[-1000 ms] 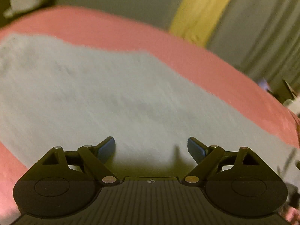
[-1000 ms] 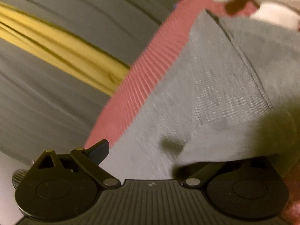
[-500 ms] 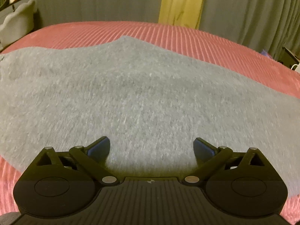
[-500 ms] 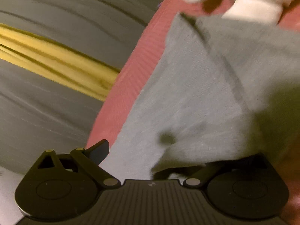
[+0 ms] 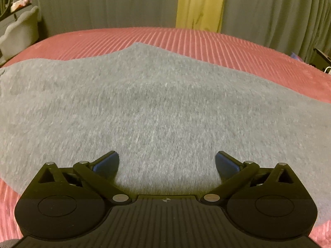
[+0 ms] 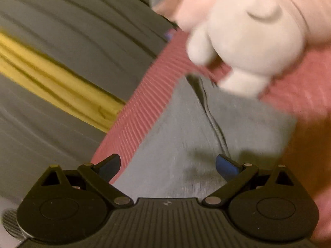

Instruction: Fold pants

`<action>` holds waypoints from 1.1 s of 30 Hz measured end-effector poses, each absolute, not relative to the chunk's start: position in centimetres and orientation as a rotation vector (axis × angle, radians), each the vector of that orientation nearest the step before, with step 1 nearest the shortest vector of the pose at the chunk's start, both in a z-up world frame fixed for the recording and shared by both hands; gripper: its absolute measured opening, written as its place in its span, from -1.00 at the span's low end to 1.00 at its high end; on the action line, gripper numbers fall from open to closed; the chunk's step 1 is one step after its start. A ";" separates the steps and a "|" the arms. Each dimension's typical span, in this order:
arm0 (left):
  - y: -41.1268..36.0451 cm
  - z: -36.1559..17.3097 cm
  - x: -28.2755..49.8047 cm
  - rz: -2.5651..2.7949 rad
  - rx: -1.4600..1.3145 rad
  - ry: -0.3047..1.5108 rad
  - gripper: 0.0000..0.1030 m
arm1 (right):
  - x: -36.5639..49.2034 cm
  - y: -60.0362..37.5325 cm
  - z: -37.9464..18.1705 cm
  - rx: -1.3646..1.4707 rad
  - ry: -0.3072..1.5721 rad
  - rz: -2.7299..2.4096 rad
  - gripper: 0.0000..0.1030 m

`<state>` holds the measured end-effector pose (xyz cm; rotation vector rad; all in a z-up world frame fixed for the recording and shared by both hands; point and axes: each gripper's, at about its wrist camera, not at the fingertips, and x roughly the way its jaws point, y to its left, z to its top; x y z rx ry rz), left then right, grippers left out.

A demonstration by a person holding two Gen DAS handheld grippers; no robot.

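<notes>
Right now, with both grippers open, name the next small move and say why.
Probably lower the left gripper onto the grey pants and close on the near edge for another fold. Its jaws stand wide with nothing between them, the cloth lies flat on the pink bedspread, and the right gripper is open too, holding nothing.

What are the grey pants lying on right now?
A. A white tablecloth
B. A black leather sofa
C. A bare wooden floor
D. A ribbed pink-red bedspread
D: the grey pants lie spread flat on the ribbed pink-red bedspread, whose stripes show all around the fabric's edges in both wrist views.
</notes>
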<state>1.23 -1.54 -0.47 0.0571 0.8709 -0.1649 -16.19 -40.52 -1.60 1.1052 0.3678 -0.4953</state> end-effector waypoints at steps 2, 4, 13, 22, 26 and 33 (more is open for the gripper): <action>-1.4 -0.5 1.3 -0.167 0.051 0.872 1.00 | -16.7 -40.6 -2.0 1.146 0.371 -0.495 0.89; -1.4 -0.5 1.4 -0.166 0.050 0.873 1.00 | -16.6 -40.1 -2.3 1.167 0.381 -0.497 0.67; -1.3 -0.5 1.4 -0.167 0.050 0.870 1.00 | -15.9 -39.1 -5.7 1.315 0.479 -0.532 -0.25; -1.4 -0.6 1.6 -0.166 0.055 0.870 1.00 | -15.5 -39.0 -6.0 1.362 0.435 -0.565 -0.22; -1.4 -0.6 1.6 -0.166 0.055 0.870 1.00 | -15.3 -39.4 -6.0 1.367 0.419 -0.596 -0.22; -1.5 -0.6 1.6 -0.166 0.057 0.869 1.00 | -14.3 -40.7 -7.7 1.390 0.356 -0.630 -0.43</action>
